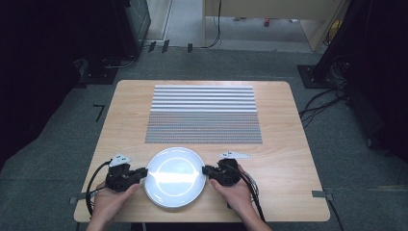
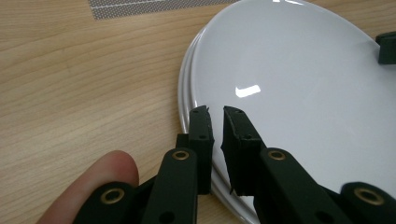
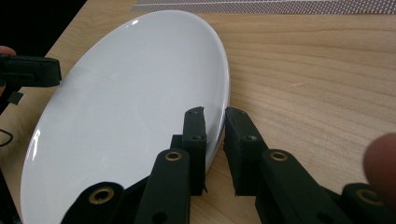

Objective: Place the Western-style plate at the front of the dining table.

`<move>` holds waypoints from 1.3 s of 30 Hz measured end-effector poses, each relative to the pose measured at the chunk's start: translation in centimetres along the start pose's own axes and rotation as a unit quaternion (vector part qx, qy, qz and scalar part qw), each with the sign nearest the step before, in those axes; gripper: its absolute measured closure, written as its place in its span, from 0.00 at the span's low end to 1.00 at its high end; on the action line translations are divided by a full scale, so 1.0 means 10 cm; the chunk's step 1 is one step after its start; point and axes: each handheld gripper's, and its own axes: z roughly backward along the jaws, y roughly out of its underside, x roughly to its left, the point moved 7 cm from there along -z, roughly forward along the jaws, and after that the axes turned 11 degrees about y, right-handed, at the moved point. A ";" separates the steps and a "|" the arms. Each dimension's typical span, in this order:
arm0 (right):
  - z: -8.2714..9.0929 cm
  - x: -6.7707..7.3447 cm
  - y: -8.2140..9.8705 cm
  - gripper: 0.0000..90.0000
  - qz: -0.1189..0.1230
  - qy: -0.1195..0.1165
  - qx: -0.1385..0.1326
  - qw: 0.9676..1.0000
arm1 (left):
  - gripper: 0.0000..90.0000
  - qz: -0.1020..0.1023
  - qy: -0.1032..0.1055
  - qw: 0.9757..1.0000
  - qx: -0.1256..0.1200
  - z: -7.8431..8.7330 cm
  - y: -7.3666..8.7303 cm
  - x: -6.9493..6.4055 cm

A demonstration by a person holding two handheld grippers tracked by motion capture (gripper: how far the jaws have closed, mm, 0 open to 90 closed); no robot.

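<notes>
The wooden table (image 1: 284, 144) is the biggest thing in the high view, a light rectangle on grey carpet. On its far half, toward 12 o'clock from the plate, lies a striped grey placemat (image 1: 203, 114), flat and square to the table edges.

The white plate (image 1: 174, 176) sits at the near edge of the table, at 6 o'clock of the placemat and clear of it. It is round, glossy and bare, with a ceiling light reflected across its middle. In the left gripper view 2 rims show one under the other, so it may be 2 stacked plates; I cannot tell for sure.

The left gripper (image 1: 140, 172) meets the plate at its 9 o'clock edge. In the left gripper view (image 2: 215, 126) the 2 black jaws stand almost together, with the plate's rim pinched between them.

The right gripper (image 1: 207, 170) meets the plate at its 3 o'clock edge. In the right gripper view (image 3: 214, 123) its jaws are likewise drawn close and straddle the rim, clamped on it.

A fingertip (image 2: 100, 184) shows beside the left jaws, at 8 o'clock.
</notes>
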 end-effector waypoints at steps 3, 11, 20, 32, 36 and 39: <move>0.00 0.00 0.00 0.88 0.000 0.000 0.000 1.000 | 0.91 0.009 0.002 1.000 -0.008 0.05 -0.01 0.04; 0.00 0.00 0.00 0.88 -0.001 0.002 -0.001 1.000 | 0.92 0.009 -0.005 1.000 0.010 -0.01 0.04 0.04; -0.02 0.00 0.01 0.86 -0.010 -0.002 0.003 1.000 | 0.94 0.012 -0.004 1.000 0.010 -0.02 0.04 0.04; -0.02 -0.06 -0.02 0.92 -0.058 -0.021 0.002 0.998 | 0.94 0.023 0.007 1.000 0.001 -0.03 0.04 0.06; 0.00 -0.07 -0.03 0.93 -0.061 -0.024 0.001 0.998 | 0.94 0.023 0.006 1.000 0.000 -0.03 0.04 0.06; 0.00 -0.07 -0.03 0.93 -0.066 -0.028 0.002 0.997 | 0.94 0.022 0.005 1.000 -0.001 -0.03 0.04 0.06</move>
